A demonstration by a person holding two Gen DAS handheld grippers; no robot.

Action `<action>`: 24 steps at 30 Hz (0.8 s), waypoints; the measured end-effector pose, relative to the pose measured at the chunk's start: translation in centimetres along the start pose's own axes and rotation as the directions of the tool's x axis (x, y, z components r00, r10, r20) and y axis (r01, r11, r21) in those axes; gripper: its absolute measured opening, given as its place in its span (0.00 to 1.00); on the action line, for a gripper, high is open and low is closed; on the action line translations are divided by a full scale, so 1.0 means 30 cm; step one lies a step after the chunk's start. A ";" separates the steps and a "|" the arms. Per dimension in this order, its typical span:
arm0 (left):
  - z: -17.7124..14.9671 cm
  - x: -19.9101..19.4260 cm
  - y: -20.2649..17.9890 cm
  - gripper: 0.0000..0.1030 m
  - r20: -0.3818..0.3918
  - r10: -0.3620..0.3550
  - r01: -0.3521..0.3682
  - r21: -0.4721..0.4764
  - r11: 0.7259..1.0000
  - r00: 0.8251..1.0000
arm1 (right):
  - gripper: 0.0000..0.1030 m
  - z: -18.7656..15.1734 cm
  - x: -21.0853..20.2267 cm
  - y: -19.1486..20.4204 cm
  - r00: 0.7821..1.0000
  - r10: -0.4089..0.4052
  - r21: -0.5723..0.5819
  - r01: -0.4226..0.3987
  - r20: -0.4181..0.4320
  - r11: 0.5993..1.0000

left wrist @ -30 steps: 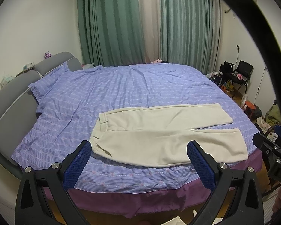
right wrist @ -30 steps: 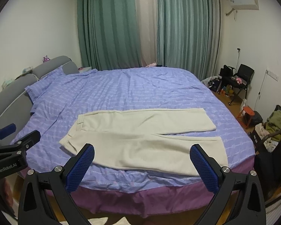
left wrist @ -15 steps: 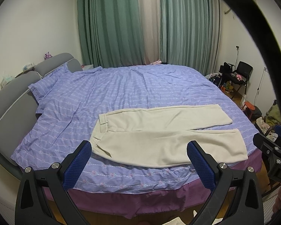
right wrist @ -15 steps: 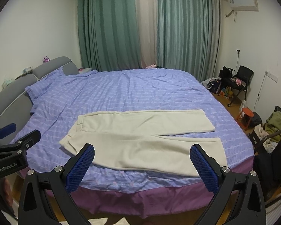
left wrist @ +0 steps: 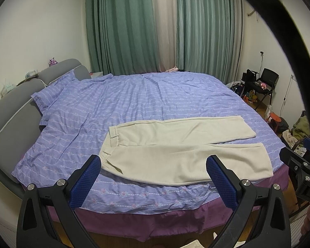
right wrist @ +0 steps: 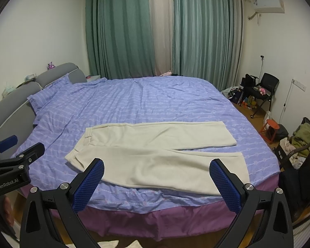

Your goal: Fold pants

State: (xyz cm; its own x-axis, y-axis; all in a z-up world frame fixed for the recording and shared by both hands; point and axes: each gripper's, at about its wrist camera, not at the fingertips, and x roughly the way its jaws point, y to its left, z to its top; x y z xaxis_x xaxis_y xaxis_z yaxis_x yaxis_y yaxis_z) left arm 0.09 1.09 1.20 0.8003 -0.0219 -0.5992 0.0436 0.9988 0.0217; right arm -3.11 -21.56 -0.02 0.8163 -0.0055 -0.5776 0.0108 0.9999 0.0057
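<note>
Flat on the near half of the bed lie the cream, soft-napped fleece pants [left wrist: 181, 150], fully spread, unfolded. Waistband at the left with a ribbed elastic edge and small belt loops; both legs run rightward, splitting into a narrow V near the hems. Near leg's lower edge sits just beside the mattress edge.

Bed cover: lavender-blue striped cotton bedspread [left wrist: 146, 95], lightly creased, with a purple satin-look bed skirt [right wrist: 155, 221] hanging below. Padded grey fabric headboard [left wrist: 8, 111] at left, rounded sections with pale piping.

Left gripper [left wrist: 153, 181]: black plastic arms, fingers [left wrist: 85, 180] faced with blue knurled rubber pads, spread wide, holding nothing, poised short of the bed over the pants' waist end.

Right gripper [right wrist: 156, 184]: same build, fingers [right wrist: 225, 186] likewise spread wide and empty, framing the near leg from in front of the bed.

Behind: pleated teal-green curtains [right wrist: 122, 31] with a pale beige centre panel. Black folding chair [right wrist: 266, 86] against the right wall, small red round stool [right wrist: 271, 125] near it.
</note>
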 end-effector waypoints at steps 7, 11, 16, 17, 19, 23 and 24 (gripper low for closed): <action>0.010 0.007 -0.005 1.00 0.002 -0.002 0.002 0.005 1.000 1.000 | 1.00 -0.005 -0.002 0.002 1.000 0.000 0.000 0.000 0.001 1.000; 0.017 0.016 -0.011 1.00 0.000 -0.003 0.003 0.008 1.000 1.000 | 1.00 -0.002 -0.001 0.000 1.000 0.001 0.000 -0.001 -0.002 1.000; 0.006 0.016 -0.014 1.00 -0.003 0.001 -0.001 0.009 1.000 1.000 | 1.00 0.013 0.016 -0.010 1.000 0.006 -0.001 -0.006 -0.009 1.000; 0.006 0.018 -0.017 1.00 -0.005 0.003 -0.003 0.008 1.000 1.000 | 1.00 0.017 0.022 -0.013 1.000 0.009 -0.002 -0.009 -0.012 1.000; 0.005 0.023 -0.021 1.00 -0.009 0.008 -0.007 0.006 1.000 1.000 | 1.00 0.016 0.034 -0.021 1.000 0.015 -0.003 -0.015 -0.017 1.000; 0.006 0.045 -0.031 1.00 -0.026 0.022 -0.022 -0.001 1.000 0.999 | 1.00 0.015 0.062 -0.030 0.999 0.031 -0.008 -0.031 -0.030 0.999; 0.001 0.050 -0.031 1.00 -0.030 0.025 -0.025 -0.002 1.000 0.999 | 1.00 0.013 0.068 -0.033 0.999 0.035 -0.009 -0.035 -0.034 0.999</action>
State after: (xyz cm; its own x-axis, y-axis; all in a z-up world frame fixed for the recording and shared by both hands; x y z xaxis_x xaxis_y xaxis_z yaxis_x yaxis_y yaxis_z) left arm 1.27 0.12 0.32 0.7828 0.0045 -0.6222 0.0220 0.9991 0.0349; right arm -1.23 -22.55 -0.88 0.7961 0.0295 -0.6044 -0.0228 0.9996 0.0187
